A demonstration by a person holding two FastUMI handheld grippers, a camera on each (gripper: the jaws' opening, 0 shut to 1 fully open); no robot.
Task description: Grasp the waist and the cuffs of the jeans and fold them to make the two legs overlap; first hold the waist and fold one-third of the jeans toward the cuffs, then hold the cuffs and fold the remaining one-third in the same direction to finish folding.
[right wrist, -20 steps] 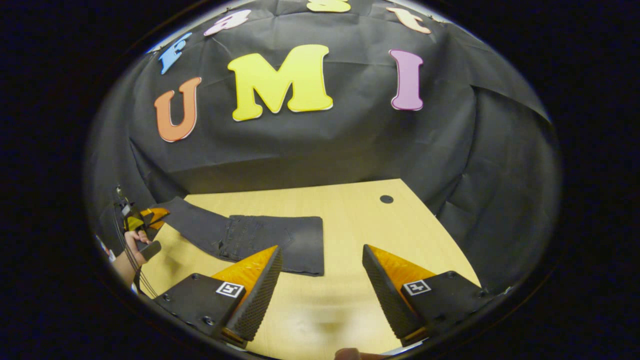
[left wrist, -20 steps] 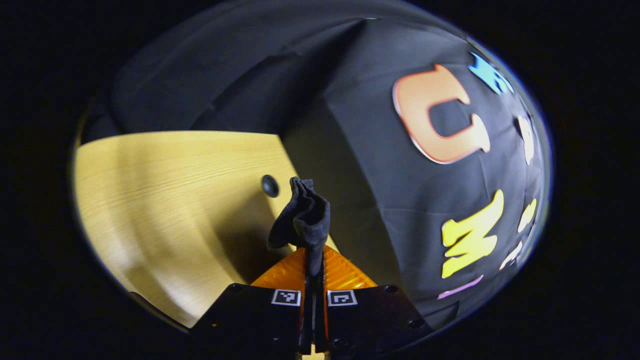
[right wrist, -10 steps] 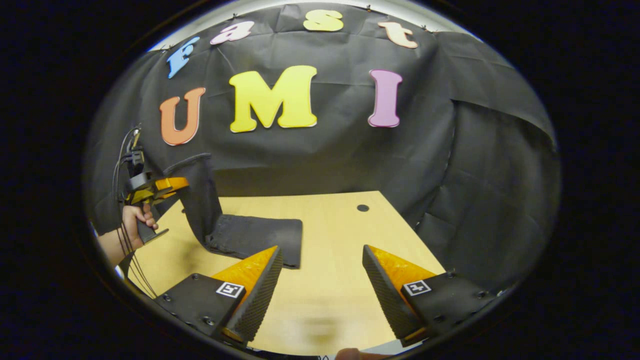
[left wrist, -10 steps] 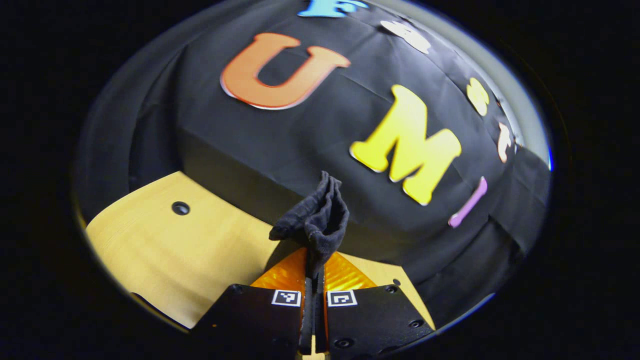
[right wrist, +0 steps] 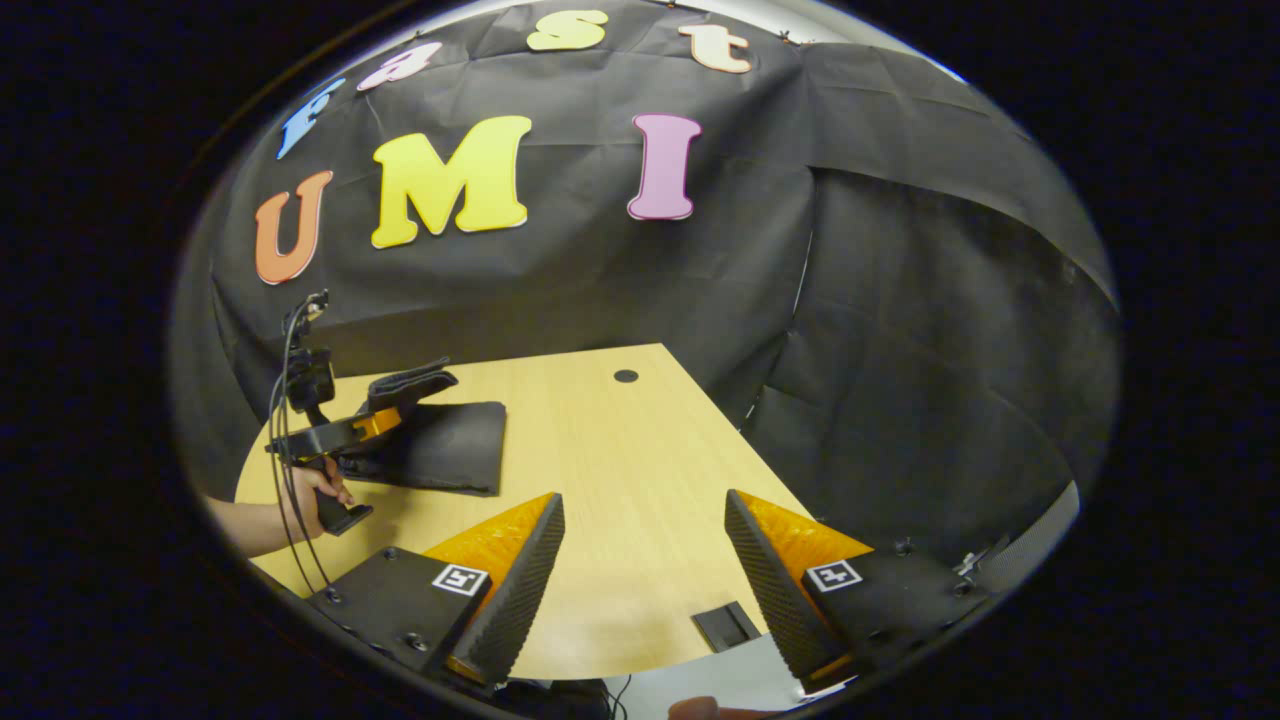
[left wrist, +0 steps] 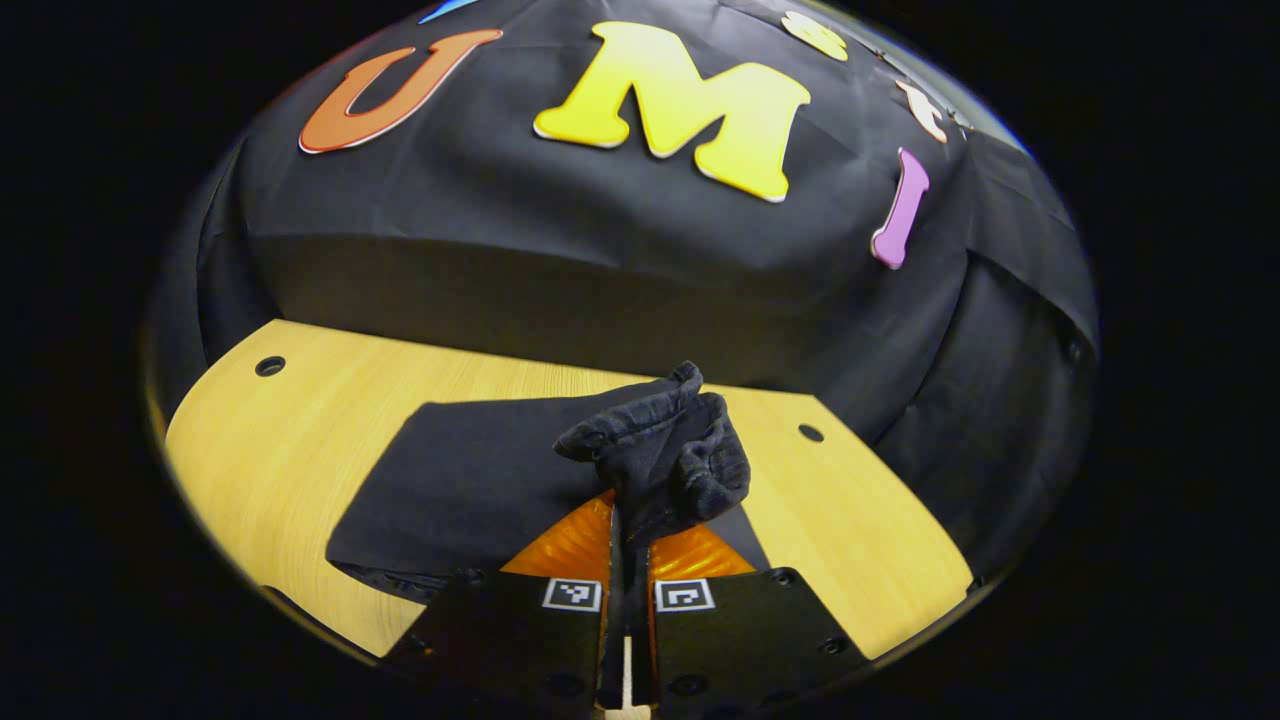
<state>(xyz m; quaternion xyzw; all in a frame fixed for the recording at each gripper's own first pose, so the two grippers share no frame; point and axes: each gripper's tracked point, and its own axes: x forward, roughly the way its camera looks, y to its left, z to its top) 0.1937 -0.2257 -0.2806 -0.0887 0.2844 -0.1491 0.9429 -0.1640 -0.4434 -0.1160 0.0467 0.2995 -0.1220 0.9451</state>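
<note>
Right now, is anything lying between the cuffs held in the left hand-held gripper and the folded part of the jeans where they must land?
Nothing visible does. The left hand-held gripper holds the cuffs above the folded jeans, whose top is bare.

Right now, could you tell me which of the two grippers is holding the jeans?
The left gripper: its fingers are shut on a bunched end of the jeans above the folded stack. The right gripper is open, over bare table.
</note>
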